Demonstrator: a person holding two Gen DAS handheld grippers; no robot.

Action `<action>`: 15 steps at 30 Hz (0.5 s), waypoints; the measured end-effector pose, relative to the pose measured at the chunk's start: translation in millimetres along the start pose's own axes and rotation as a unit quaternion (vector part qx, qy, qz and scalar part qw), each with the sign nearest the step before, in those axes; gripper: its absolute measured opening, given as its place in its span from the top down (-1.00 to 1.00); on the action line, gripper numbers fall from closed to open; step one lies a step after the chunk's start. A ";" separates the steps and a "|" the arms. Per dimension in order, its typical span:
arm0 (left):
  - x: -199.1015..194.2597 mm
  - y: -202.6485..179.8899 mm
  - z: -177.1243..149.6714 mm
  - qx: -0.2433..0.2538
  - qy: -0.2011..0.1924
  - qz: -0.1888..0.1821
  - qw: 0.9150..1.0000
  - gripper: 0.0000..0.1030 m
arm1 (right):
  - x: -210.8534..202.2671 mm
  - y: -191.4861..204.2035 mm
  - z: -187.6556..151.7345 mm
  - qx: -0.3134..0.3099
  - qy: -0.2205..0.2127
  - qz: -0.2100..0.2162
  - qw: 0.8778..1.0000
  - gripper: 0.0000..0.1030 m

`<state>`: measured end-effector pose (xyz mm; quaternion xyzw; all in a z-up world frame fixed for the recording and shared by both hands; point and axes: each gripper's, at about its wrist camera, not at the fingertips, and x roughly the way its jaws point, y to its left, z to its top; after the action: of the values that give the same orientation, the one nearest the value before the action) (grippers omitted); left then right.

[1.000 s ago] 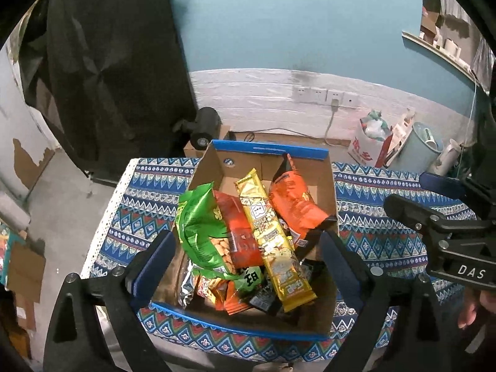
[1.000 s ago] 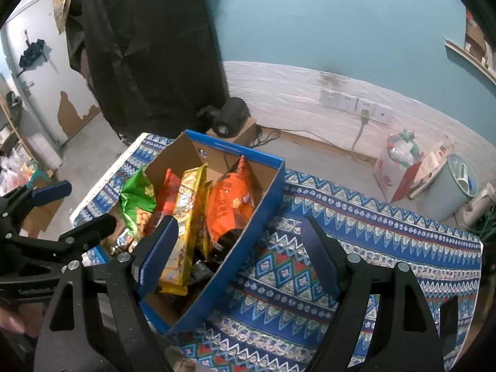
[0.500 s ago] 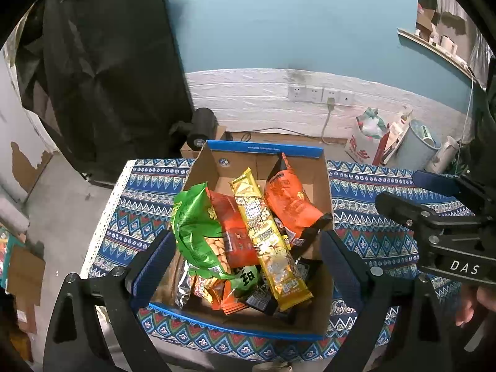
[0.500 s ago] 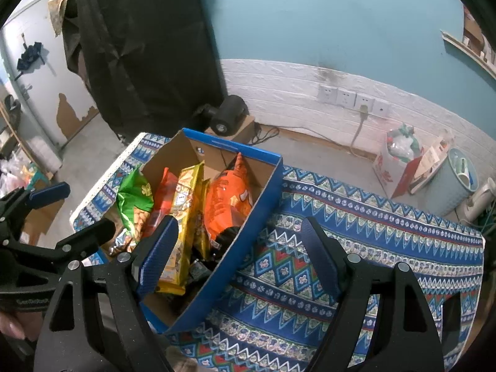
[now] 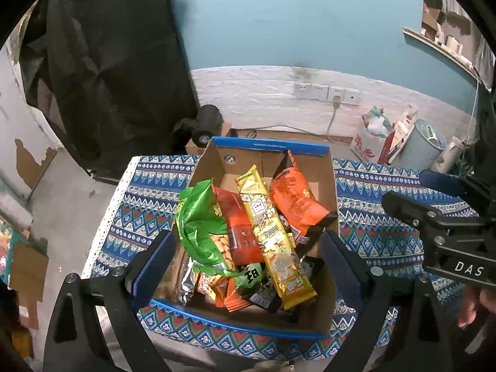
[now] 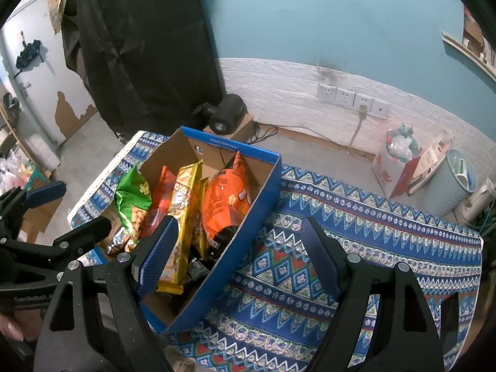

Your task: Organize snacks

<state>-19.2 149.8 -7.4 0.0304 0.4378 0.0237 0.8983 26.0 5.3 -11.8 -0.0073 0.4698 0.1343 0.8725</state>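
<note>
No shift: glossy snack packets (image 5: 263,238) in blue-edged carton (image 5: 272,146)

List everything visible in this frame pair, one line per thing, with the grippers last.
cardboard box: one, brown with blue rim, on the tablecloth, open-topped
green bag: one, in the box, at its left in the left wrist view
red packet: one, beside the green bag
yellow packet: one, long, lying across the pile
orange bag: one, leaning at the box's right wall
tablecloth: one, blue patterned
wall sockets: four, white
pale bin: one, on the floor
left gripper: open, over the box
right gripper: open, over the box's edge
</note>
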 end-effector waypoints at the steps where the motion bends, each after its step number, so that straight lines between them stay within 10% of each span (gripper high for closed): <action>1: -0.2 -0.3 0.2 0.000 0.000 0.001 1.000 -0.85 | 0.1 0.2 0.1 0.000 0.000 -0.001 1.000 -0.56; 15: -0.7 -2.2 0.4 0.000 0.001 -0.001 1.000 -0.85 | -1.1 -1.7 1.4 0.000 0.002 -0.004 1.000 -0.56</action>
<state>-19.2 147.6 -6.8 0.0296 0.4385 0.0230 0.8979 27.0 3.6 -10.3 -0.0094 0.4717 0.1313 0.8719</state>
